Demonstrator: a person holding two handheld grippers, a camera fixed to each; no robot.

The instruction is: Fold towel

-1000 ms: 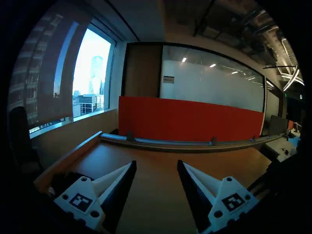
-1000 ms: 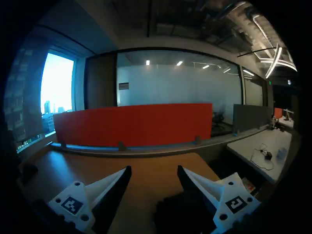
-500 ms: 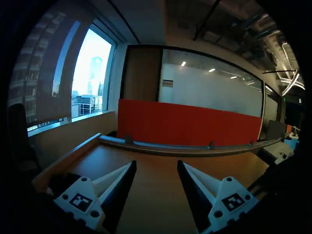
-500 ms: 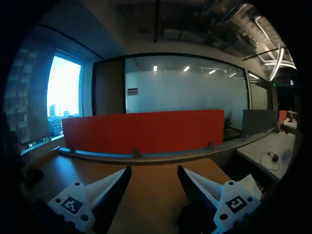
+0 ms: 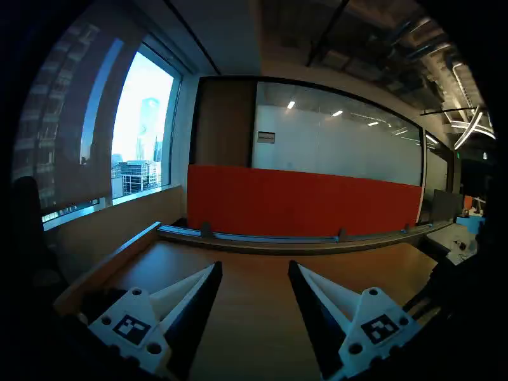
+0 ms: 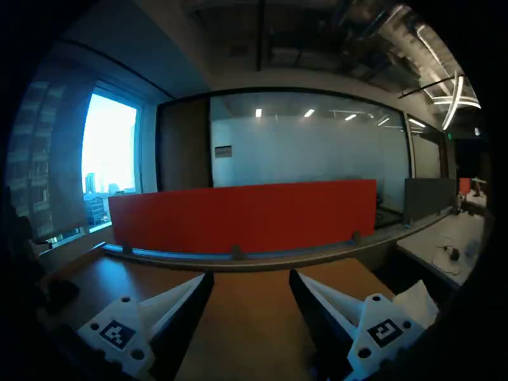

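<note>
On each finger of your two grippers there is a black-and-white square code (image 5: 130,329), not letters. The small sign (image 5: 266,137) on the far wall is too small to read. The fingers of your left gripper (image 5: 254,263) stand apart with nothing between them. Those of your right gripper (image 6: 251,274) are also apart and hold nothing, and both gaps are the same as a second ago. In the right gripper view the red divider (image 6: 244,216) has moved a little to the right. The dark mass that lay low between the fingers one second ago is now almost out of the bottom edge. The left gripper view has changed very little. Both grippers hang over a brown wooden table (image 5: 254,330) with a rail along its far edge. Behind it are the divider, a frosted glass wall (image 5: 336,146) and a bright window (image 5: 136,127) with towers outside. A pale crumpled shape (image 6: 420,300) lies just beside the outer finger of your right gripper. You cannot tell from here whether it is the towel.
</note>
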